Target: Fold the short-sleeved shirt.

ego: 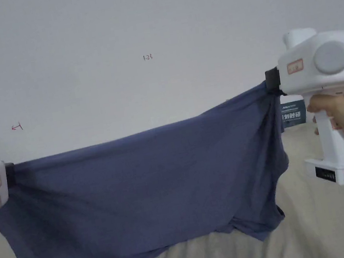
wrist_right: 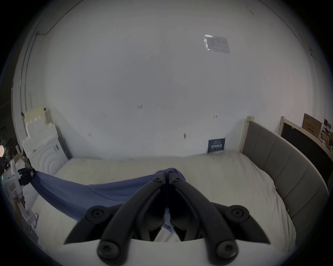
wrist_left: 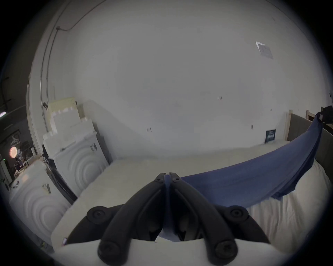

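— How's your hold right now?

— My left gripper [wrist_left: 169,177] has its jaws closed flat on a pinch of the blue shirt [ego: 144,189], cloth showing between the tips. My right gripper [wrist_right: 168,175] is clamped the same way on the opposite end. In the head view the shirt hangs stretched between them across the middle of the frame, higher at the right than the left.

— And below that?

— The lower edge sags toward the bottom of the frame, and one bunched corner at lower right looks to be touching or just above the bed [ego: 338,227]; I can't tell which.

— What worries you?

— Each pinch is small, so I think a hard pull apart could slide the fabric out of one gripper. The uneven height may lay it down crooked. That bunched corner could land folded under and spoil the fold, and soft bedding will wrinkle with it.
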The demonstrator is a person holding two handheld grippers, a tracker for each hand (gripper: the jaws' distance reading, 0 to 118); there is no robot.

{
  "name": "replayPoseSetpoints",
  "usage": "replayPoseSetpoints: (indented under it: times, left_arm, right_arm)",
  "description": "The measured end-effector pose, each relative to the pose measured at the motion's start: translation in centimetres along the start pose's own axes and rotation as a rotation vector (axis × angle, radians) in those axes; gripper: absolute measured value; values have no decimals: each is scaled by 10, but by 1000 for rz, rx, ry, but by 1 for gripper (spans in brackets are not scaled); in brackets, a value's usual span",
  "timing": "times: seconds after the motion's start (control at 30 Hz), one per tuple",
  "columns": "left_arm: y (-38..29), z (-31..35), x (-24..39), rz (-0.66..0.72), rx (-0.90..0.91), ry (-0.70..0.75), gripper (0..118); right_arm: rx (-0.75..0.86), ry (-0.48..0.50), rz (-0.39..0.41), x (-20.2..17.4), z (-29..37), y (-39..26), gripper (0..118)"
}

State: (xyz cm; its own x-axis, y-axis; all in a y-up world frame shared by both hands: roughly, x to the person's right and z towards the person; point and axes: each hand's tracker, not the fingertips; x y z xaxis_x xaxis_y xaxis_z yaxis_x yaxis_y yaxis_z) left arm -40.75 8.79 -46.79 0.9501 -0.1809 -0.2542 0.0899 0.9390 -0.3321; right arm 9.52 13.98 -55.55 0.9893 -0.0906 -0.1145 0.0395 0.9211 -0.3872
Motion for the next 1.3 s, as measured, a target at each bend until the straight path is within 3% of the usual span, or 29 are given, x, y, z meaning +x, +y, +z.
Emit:
replayPoseSetpoints:
  times: [0.1,0.2,0.3,0.4,0.57,0.63,0.7,0.83,0.97,1.13,1.3]
  left_arm:
    - [-44,9,4,19,-63,-19,1]
    - [-87,23,9,-43,-120,-8,1]
    - [-129,38,2,65,-233,-59,1]
    - [-165,60,-10,120,-318,-82,1]
    - [-209,110,-15,47,-345,-39,1]
    - [-223,135,-19,31,-364,-57,1]
    - [-233,159,-23,13,-384,-58,1]
    - [-254,210,-36,3,-392,-29,1]
    - [-279,253,-52,17,-404,-27,1]
    - [-324,280,-52,-36,-469,-16,1]
    - [-354,288,-52,47,-491,-39,1]
  right_arm:
    - [-73,12,57,2,7,-46,6]
    - [-141,24,34,11,15,-90,6]
    - [-210,56,-5,16,28,-135,6]
    - [-279,69,41,18,48,-174,6]
    - [-321,132,-43,15,94,-227,6]
    - [-347,142,-12,14,118,-249,6]
    - [-381,130,69,9,139,-266,6]
    - [-389,179,-22,14,194,-299,6]
    - [-429,162,22,12,241,-337,6]
    - [-522,189,-8,11,283,-392,6]
    - [-599,172,-26,12,294,-432,6]
